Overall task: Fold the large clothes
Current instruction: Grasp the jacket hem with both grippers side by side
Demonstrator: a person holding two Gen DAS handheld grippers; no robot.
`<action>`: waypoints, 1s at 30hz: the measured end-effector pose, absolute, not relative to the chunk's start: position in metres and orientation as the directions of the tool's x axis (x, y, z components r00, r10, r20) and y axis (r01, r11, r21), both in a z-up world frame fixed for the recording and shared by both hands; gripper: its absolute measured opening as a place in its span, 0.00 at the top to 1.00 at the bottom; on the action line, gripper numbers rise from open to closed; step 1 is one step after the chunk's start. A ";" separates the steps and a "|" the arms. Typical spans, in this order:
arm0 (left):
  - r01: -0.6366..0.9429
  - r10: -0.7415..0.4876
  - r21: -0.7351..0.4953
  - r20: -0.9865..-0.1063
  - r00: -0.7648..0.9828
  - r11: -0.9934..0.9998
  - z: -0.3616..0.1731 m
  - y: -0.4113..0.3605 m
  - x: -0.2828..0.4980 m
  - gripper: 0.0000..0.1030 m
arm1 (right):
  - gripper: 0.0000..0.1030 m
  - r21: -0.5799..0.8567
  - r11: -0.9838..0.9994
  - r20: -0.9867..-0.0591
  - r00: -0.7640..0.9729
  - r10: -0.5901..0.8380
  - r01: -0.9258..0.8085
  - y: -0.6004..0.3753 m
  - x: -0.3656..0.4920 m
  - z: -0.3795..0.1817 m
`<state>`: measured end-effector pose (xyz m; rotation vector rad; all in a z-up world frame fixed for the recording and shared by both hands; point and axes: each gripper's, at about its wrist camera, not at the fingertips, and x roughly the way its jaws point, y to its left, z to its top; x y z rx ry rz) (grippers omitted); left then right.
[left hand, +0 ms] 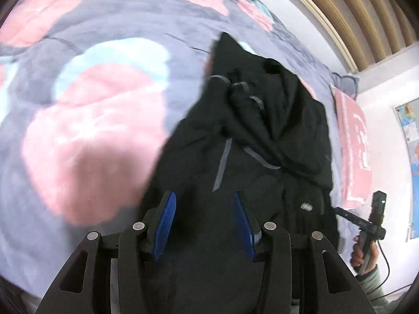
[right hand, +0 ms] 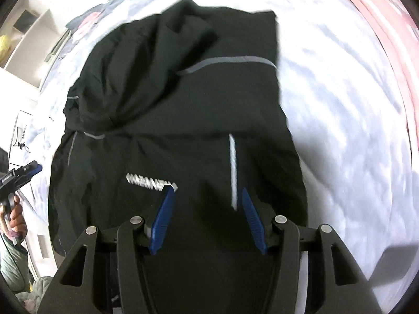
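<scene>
A black jacket (left hand: 262, 136) with grey reflective stripes lies on the bed, partly folded, with a sleeve and hood bunched on top. In the right wrist view the jacket (right hand: 183, 110) shows a white logo and a white vertical stripe. My left gripper (left hand: 204, 198) is open and empty, just above the jacket's near edge. My right gripper (right hand: 207, 196) is open and empty, over the jacket's near part. The right gripper also shows in the left wrist view (left hand: 371, 222), held in a hand at the far right. The left gripper shows in the right wrist view (right hand: 21, 175) at the left edge.
The bedspread (left hand: 91, 91) is grey with pink and pale blue patches. A pink pillow (left hand: 353, 151) lies at the bed's right side. A wooden slatted headboard (left hand: 353, 13) and a wall map (left hand: 411, 144) are behind. White shelves (right hand: 26, 34) stand at left.
</scene>
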<state>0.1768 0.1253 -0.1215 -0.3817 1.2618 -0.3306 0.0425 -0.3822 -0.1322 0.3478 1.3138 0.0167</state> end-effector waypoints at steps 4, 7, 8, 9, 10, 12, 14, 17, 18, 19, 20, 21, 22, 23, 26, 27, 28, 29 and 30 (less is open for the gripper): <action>0.015 -0.409 -0.419 -0.878 0.249 0.908 -0.148 0.144 0.164 0.54 | 0.44 0.235 0.951 -0.949 0.259 0.180 0.199 -0.384 0.022 -0.150; 0.042 -0.390 -0.392 -0.891 0.230 0.919 -0.167 0.150 0.154 0.54 | 0.44 0.219 0.959 -0.944 0.287 0.163 0.177 -0.384 0.011 -0.160; 0.051 -0.384 -0.383 -0.894 0.233 0.922 -0.173 0.153 0.149 0.54 | 0.44 0.215 0.961 -0.942 0.296 0.158 0.171 -0.381 0.010 -0.163; 0.055 -0.398 -0.397 -0.886 0.238 0.916 -0.180 0.156 0.145 0.54 | 0.44 0.209 0.964 -0.939 0.309 0.151 0.163 -0.379 0.006 -0.166; 0.059 -0.419 -0.417 -0.876 0.240 0.907 -0.185 0.157 0.142 0.54 | 0.44 0.202 0.967 -0.934 0.328 0.142 0.154 -0.378 0.003 -0.166; 0.075 -0.442 -0.438 -0.859 0.258 0.896 -0.193 0.157 0.138 0.54 | 0.44 0.185 0.973 -0.922 0.368 0.122 0.139 -0.374 -0.003 -0.165; 0.095 -0.455 -0.447 -0.844 0.285 0.889 -0.200 0.159 0.134 0.53 | 0.44 0.166 0.978 -0.906 0.411 0.101 0.127 -0.374 -0.013 -0.162; 0.123 -0.470 -0.456 -0.820 0.327 0.881 -0.201 0.163 0.126 0.51 | 0.44 0.143 0.982 -0.881 0.468 0.071 0.120 -0.373 -0.033 -0.157; 0.133 -0.471 -0.454 -0.816 0.335 0.881 -0.199 0.165 0.123 0.51 | 0.43 0.140 0.983 -0.876 0.478 0.065 0.123 -0.375 -0.041 -0.156; 0.145 -0.471 -0.449 -0.812 0.345 0.881 -0.199 0.165 0.120 0.50 | 0.43 0.140 0.982 -0.872 0.486 0.061 0.128 -0.374 -0.048 -0.156; 0.156 -0.469 -0.444 -0.810 0.352 0.883 -0.199 0.164 0.116 0.49 | 0.42 0.145 0.980 -0.867 0.495 0.058 0.139 -0.377 -0.060 -0.155; 0.173 -0.473 -0.440 -0.805 0.357 0.881 -0.198 0.163 0.111 0.49 | 0.42 0.149 0.978 -0.864 0.501 0.056 0.147 -0.377 -0.068 -0.155; 0.191 -0.479 -0.440 -0.801 0.358 0.878 -0.197 0.162 0.105 0.49 | 0.42 0.152 0.976 -0.861 0.506 0.053 0.156 -0.378 -0.078 -0.154; 0.204 -0.485 -0.440 -0.800 0.353 0.874 -0.196 0.159 0.099 0.48 | 0.41 0.157 0.973 -0.861 0.507 0.050 0.171 -0.379 -0.091 -0.152; 0.236 -0.482 -0.423 -0.807 0.341 0.875 -0.192 0.155 0.080 0.47 | 0.38 0.176 0.963 -0.864 0.501 0.053 0.202 -0.374 -0.119 -0.149; 0.243 -0.478 -0.415 -0.807 0.346 0.877 -0.191 0.154 0.075 0.46 | 0.37 0.168 0.964 -0.863 0.504 0.042 0.208 -0.373 -0.126 -0.147; 0.244 -0.470 -0.405 -0.810 0.352 0.881 -0.191 0.154 0.070 0.46 | 0.37 0.159 0.963 -0.864 0.503 0.028 0.220 -0.372 -0.132 -0.146; 0.238 -0.458 -0.395 -0.815 0.354 0.887 -0.191 0.155 0.065 0.46 | 0.36 0.154 0.958 -0.868 0.496 0.014 0.241 -0.374 -0.139 -0.146; 0.234 -0.452 -0.390 -0.817 0.357 0.891 -0.191 0.156 0.062 0.46 | 0.36 0.154 0.953 -0.876 0.482 0.010 0.261 -0.376 -0.144 -0.148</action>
